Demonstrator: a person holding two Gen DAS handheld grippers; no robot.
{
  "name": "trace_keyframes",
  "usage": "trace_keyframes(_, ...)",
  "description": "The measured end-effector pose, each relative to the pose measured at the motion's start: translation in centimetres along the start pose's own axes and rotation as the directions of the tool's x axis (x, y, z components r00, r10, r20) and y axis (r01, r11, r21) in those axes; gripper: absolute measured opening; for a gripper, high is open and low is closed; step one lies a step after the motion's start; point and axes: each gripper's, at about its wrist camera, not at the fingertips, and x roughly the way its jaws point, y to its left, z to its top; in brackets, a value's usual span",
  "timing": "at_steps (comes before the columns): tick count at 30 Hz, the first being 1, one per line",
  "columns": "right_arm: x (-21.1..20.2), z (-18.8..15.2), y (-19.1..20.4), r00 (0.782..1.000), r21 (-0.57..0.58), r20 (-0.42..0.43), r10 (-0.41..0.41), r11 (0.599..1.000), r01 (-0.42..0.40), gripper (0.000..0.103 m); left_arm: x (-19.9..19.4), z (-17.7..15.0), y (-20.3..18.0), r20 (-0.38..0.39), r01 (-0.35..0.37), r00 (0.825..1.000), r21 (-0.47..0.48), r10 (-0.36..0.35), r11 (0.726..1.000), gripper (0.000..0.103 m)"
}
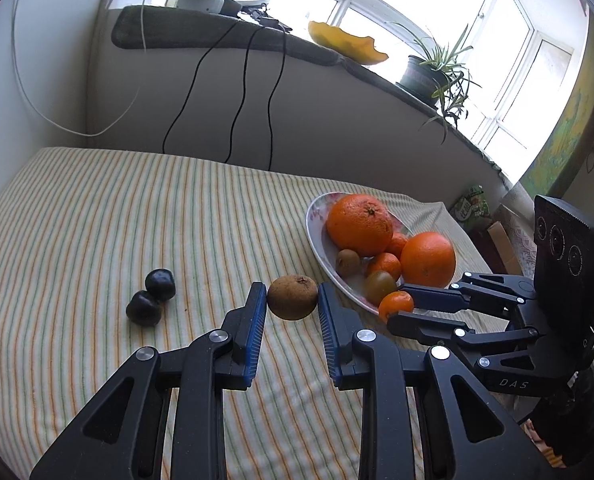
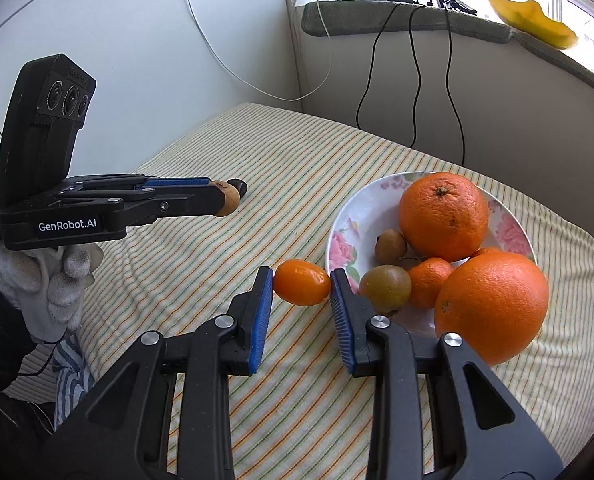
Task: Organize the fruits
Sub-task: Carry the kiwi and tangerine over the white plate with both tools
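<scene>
- Left gripper (image 1: 292,298) at lower centre of its own view, clamped on a brown kiwi (image 1: 292,297), held clear of the striped cloth (image 1: 97,216).
- Right gripper (image 2: 302,283) at lower centre of its view, pinched on a small mandarin (image 2: 302,282), just left of the flowered bowl (image 2: 347,224).
- Bowl at right centre, filled with two large oranges (image 2: 443,210), mandarins and kiwis.
- Two dark plums (image 1: 151,297) touching, left of centre on the cloth.

left gripper (image 1: 292,298): clamped on kiwi (image 1: 292,297), tilted down | right gripper (image 2: 302,282): clamped on small orange (image 2: 302,282), tilted down | gloved hand (image 2: 53,280) under left gripper
</scene>
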Motion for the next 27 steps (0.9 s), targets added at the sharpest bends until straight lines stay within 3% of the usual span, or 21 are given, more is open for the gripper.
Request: trace_keyframes(27, 1.7, 1.6, -1.9, 1.000, -0.005, 0.005, -0.019, 1.000, 0.019, 0.031, 7.1, 4.7, -2.2, -0.054, 0.044, 0.998, 0.072, -0.040, 0.996, 0.025)
